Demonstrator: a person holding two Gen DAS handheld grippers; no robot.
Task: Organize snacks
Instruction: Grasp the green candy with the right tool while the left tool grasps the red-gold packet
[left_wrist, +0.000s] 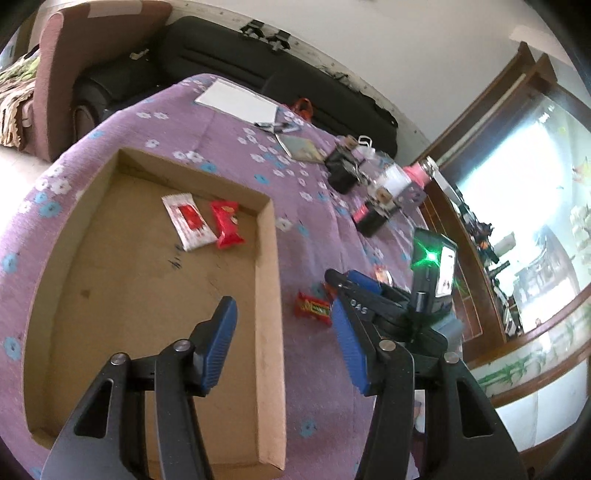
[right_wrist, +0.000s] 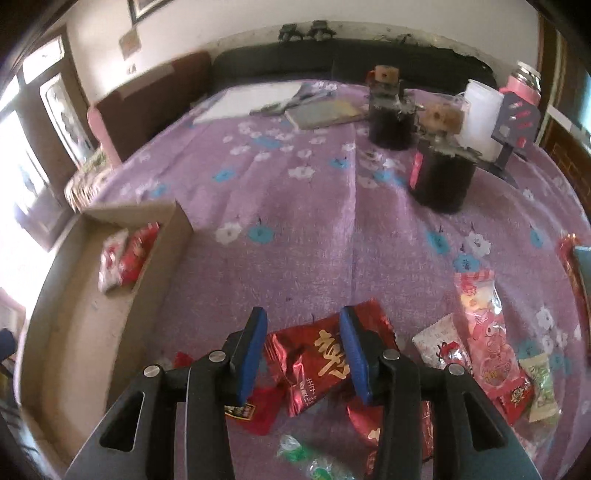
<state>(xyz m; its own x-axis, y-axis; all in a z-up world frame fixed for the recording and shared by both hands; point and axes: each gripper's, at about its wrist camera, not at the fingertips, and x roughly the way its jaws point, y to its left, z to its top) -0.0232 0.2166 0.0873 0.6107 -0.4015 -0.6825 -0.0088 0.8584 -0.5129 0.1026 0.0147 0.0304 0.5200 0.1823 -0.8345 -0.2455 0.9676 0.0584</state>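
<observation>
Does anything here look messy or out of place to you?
Mostly the snacks: a jumbled heap of wrappers lies loose on the purple cloth, some overlapping, while only two packets sit inside the cardboard tray. One small red packet lies alone just outside the tray wall. Nothing looks spilled or torn.

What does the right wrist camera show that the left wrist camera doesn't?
Only the right wrist view shows the snack pile: a big red packet, pink packet and green candy under the open right claw. Only the left view shows the open left claw above the box floor. Both show the cardboard box holding two snacks.
</observation>
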